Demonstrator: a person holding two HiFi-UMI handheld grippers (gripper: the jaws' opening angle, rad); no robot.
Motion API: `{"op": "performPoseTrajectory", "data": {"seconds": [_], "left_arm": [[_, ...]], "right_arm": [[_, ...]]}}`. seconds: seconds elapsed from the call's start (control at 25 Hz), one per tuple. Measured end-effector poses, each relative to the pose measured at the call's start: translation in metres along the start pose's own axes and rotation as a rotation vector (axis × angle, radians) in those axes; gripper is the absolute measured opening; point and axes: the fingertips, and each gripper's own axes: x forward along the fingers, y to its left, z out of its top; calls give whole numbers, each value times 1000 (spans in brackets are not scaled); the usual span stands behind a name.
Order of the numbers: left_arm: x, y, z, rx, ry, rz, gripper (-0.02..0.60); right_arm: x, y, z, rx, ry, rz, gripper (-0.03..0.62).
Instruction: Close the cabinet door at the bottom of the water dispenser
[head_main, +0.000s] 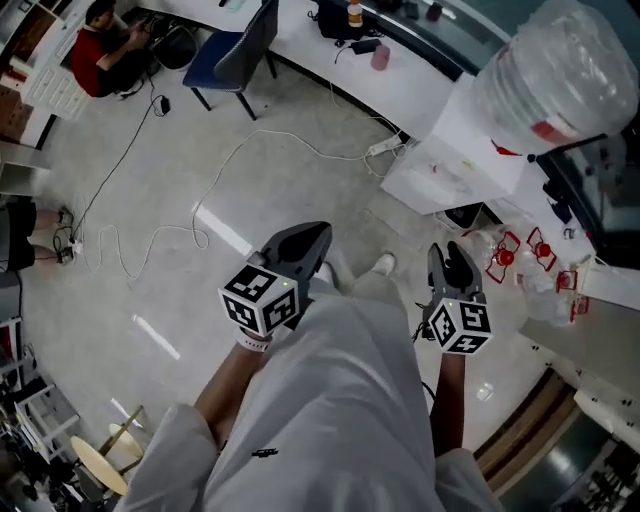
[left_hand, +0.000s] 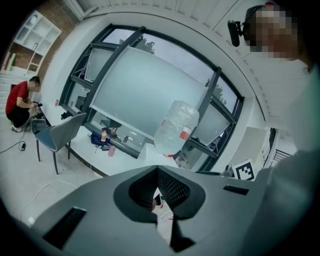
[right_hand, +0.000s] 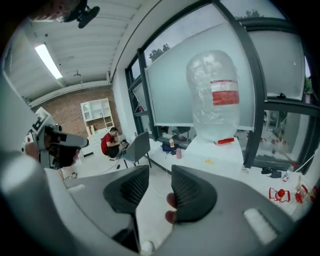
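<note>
- I find the water dispenser (head_main: 452, 152) at the upper right of my head view. It is a white box at the end of the white counter (head_main: 330, 62).
- A clear bottle (head_main: 558, 68) with a red label stands neck-down on top of it.
- From above I only get the dispenser's top and a foreshortened front. I cannot make out the cabinet door at its foot, nor whether it is open or closed.
- In the right gripper view the dispenser stands straight ahead beyond the jaws. The right jaw covers its lower part, so the door is hidden there too.
- The right gripper (right_hand: 160, 171) is released. Its jaws stand apart with only floor showing between them, and nothing is held.
- The left gripper (left_hand: 157, 170) is clenched. Its jaw tips meet and nothing is caught between them.
- In the head view both grippers are held over the person's white-clad lap, well apart from the dispenser. The right one is the nearer of the two.
- Small red-and-white things (head_main: 508, 256) lie on the floor just beside the dispenser's base.
</note>
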Motion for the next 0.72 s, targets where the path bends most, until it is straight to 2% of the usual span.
{"op": "performPoseTrajectory", "data": {"seconds": [0.2, 0.52, 0.72], "left_arm": [[-7, -15, 3, 50, 3, -41, 0], [-19, -55, 32, 105, -56, -118, 0], [-22, -78, 43, 151, -71, -174, 0]], "right_arm": [[-29, 14, 27, 7, -97, -17, 114], [-64, 29, 58, -23, -189, -7, 26], [-76, 39, 76, -35, -252, 13, 20]]}}
